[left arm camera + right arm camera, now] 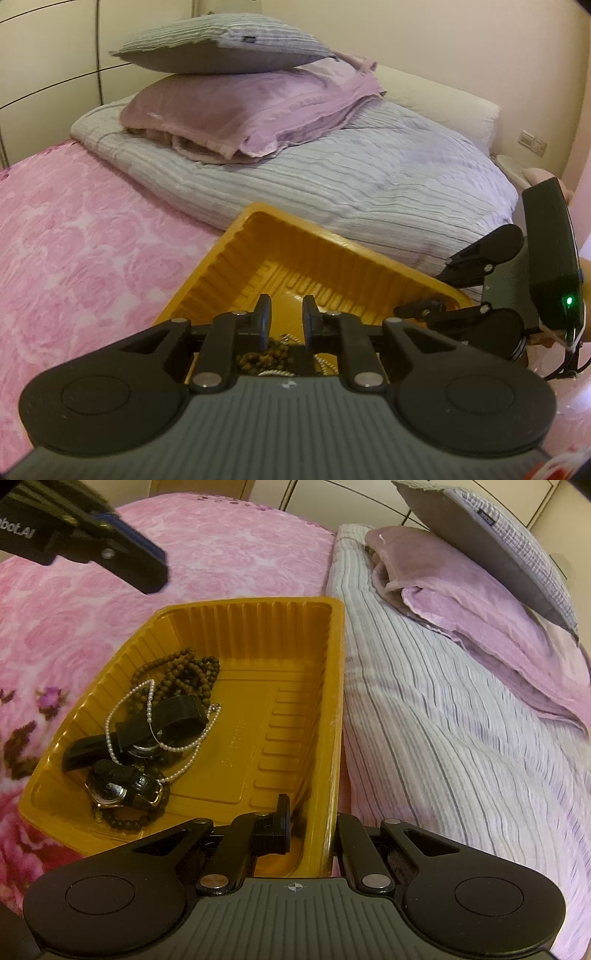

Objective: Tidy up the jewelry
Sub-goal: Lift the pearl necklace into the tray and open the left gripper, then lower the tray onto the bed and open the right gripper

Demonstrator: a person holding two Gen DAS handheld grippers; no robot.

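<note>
Right gripper (308,825) jaws straddling tray (334,686) wall; left gripper (286,319) part open, empty; watches (122,790), beads (184,672) already inside.

Jewelry (271,356) mostly hidden beneath the left gripper (286,317), right gripper (310,825) outer finger concealed behind the yellow tray (334,701) wall, watch (122,792) dial too small to read
</note>
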